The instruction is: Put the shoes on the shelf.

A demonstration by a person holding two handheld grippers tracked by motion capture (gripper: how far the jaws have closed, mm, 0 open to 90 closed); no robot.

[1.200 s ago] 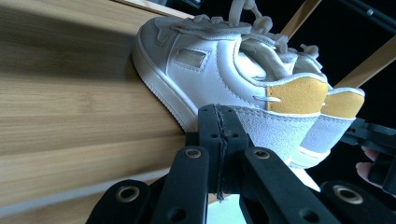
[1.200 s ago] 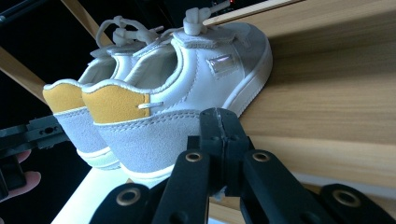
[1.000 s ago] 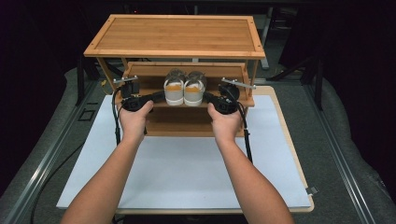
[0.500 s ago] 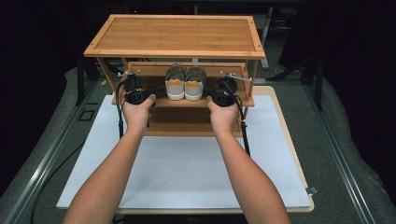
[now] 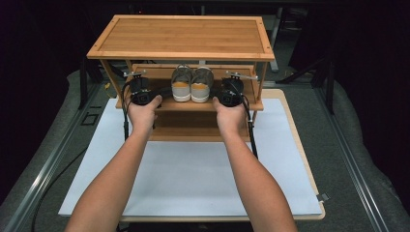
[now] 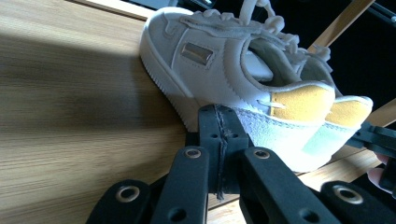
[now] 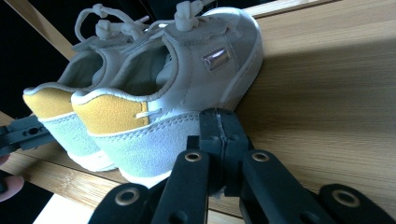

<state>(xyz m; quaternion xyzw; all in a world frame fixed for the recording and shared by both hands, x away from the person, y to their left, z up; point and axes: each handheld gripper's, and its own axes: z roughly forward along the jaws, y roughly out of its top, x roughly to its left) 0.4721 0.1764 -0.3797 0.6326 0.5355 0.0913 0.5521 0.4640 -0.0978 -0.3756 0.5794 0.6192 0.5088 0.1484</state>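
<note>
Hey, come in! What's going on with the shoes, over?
Left gripper and right gripper shut, empty, flanking the pair. Sneakers side by side on the rack's middle shelf. Top shelf overhead; nothing between, over.

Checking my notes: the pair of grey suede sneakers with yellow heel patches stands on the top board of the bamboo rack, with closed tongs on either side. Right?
Not quite: the pair of grey suede sneakers with yellow heel patches stands on the middle shelf of the bamboo rack, under the top board, as the high view shows. The rest holds.
</note>
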